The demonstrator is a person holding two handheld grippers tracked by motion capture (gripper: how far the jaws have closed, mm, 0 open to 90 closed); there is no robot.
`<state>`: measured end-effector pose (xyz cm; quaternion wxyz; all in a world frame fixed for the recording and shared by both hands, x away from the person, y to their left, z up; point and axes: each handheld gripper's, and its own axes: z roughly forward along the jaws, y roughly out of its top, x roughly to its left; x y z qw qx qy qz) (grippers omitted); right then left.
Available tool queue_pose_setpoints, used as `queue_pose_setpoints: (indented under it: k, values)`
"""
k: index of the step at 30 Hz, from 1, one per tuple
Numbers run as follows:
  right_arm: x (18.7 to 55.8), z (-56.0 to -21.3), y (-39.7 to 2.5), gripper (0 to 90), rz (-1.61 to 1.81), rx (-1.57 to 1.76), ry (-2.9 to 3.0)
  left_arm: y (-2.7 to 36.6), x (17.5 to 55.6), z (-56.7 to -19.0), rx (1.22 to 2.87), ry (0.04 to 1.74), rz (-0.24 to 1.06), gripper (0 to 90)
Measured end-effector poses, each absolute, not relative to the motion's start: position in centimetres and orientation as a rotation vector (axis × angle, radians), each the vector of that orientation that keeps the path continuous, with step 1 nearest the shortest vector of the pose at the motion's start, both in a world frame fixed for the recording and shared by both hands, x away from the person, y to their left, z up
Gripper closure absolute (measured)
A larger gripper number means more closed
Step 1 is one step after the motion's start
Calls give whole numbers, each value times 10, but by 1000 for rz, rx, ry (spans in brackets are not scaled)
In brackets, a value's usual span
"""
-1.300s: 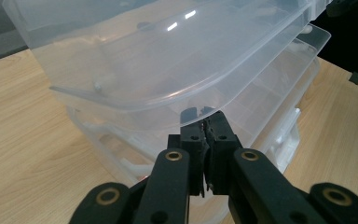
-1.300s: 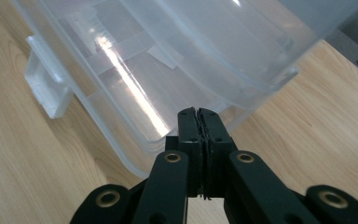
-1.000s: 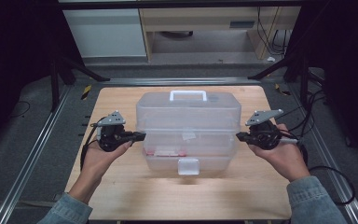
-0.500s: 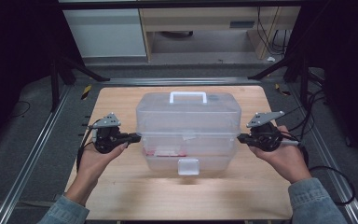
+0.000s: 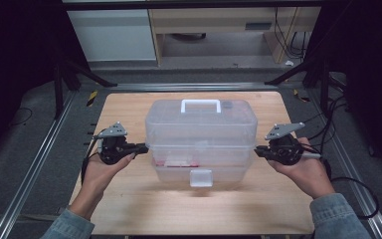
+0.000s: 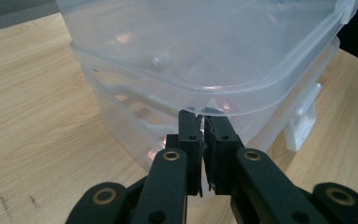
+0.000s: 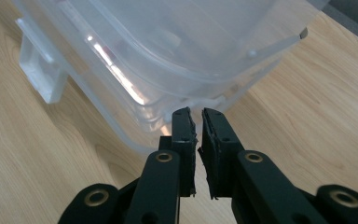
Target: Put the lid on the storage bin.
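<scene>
Near bench [image 5: 129, 209] edge: person's left hand [image 5: 97, 174] and right hand [image 5: 306, 172] come in, each holding a gripper. Left gripper [image 5: 144, 146] clenched, jaws nearly together, tips touching the left end of the clear plastic box [image 5: 202, 139] under the lid rim; nothing visibly clamped between them. Right gripper [image 5: 256, 149] likewise clenched, thin gap between jaws, tips at the box's right end rim. Box sits mid-bench, lid shut, front latch [image 5: 201, 178] facing the near edge, white handle [image 5: 200, 105] on top. Pink item inside, blurred. Beyond the far edge: cabinet [image 5: 114, 35].
</scene>
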<state>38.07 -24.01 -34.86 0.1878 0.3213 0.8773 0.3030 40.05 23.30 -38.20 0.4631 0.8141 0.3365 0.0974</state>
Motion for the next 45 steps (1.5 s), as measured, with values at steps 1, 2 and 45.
queue_pose_setpoints:
  k: [1, 2, 45]
  values:
    - [380, -350, -242, 826, 850, 909, 2465, 233, 400, -383, 2005, 825, 239, 854]
    - [378, -351, -245, 820, 851, 918, 2464, 233, 399, -385, 2005, 827, 236, 855]
    - [375, -384, -259, 466, 758, 1032, 2423, 260, 384, -401, 2047, 917, 395, 597]
